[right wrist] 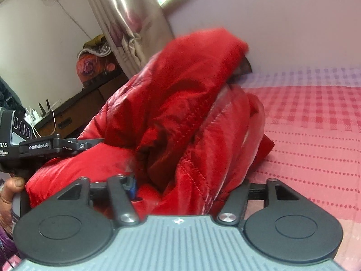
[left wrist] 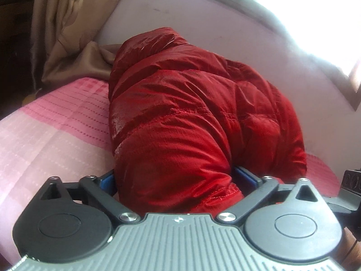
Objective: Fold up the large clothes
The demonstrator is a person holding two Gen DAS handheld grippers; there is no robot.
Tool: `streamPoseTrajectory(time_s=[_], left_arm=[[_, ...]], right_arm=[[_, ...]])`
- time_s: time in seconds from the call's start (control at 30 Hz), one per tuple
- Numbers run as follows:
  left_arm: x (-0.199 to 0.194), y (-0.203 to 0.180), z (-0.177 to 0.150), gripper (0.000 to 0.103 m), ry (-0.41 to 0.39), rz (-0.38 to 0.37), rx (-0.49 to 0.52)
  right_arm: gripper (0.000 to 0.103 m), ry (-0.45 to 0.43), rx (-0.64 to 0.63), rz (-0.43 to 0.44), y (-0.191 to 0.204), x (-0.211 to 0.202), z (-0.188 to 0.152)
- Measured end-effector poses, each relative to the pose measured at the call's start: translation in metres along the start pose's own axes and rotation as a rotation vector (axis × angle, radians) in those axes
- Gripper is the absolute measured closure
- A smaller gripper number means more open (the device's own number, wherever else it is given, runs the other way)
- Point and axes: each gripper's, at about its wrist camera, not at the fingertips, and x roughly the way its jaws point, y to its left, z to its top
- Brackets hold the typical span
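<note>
Much of each claw is hidden: the red jacket bulges over the fingertips in both wrist views, so only blue pads peek out at its edges. The left claw has its fingers spread wide on either side of a thick puffy fold, pads pressing into the fabric, so it is clamped on the jacket. The right claw shows one blue pad at the left against the fabric; its right finger is buried under a quilted flap, so its grip cannot be told for sure, though bunched jacket fills the gap between the fingers. The jacket sits heaped on the pink checked bed, against the pale wall, its upper part blurred in the right view. A curtain hangs at the left. The left claw's body and the hand holding it are cut off at the right view's left edge.
</note>
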Motion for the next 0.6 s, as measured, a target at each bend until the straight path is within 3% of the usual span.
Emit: streamPoseTrajectory(time_s=[0.13, 0.33, 0.6], left_arm=[[-0.007, -0.010, -0.002, 0.000, -0.042, 0.039, 0.069], [-0.023, -0.025, -0.003, 0.000, -0.121, 0.125, 0.126], [-0.043, -0.045, -0.011, 0.000, -0.167, 0.223, 0.168]], right_arm=[[0.022, -0.006, 0.044, 0.010, -0.016, 0.000, -0.012], [0.018, -0.027, 0.027, -0.040, -0.001, -0.005, -0.005], [0.014, -0.051, -0.002, -0.113, 0.023, -0.017, -0.003]])
